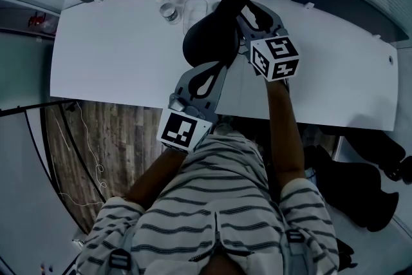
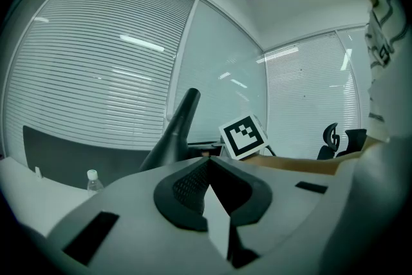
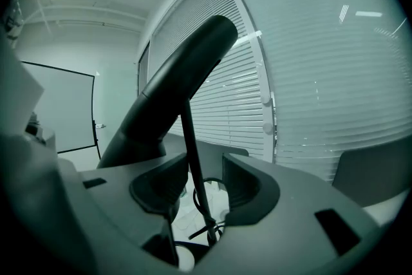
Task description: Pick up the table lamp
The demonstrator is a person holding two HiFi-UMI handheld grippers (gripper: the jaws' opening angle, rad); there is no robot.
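Two grippers: your right gripper (image 3: 201, 181) gapes around the table lamp (image 3: 174, 93) stem, ungripped; left gripper (image 2: 207, 165) closed, empty; water bottle (image 1: 168, 11) nearby.

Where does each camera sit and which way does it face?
Head view: on the head, steeply down at white desk, black table lamp; striped shirt, forearms, left gripper, right gripper show.
Left gripper view: on left gripper, past shut jaws toward lamp.
Right gripper view: past open jaws, lamp stem between.
All share the lamp.
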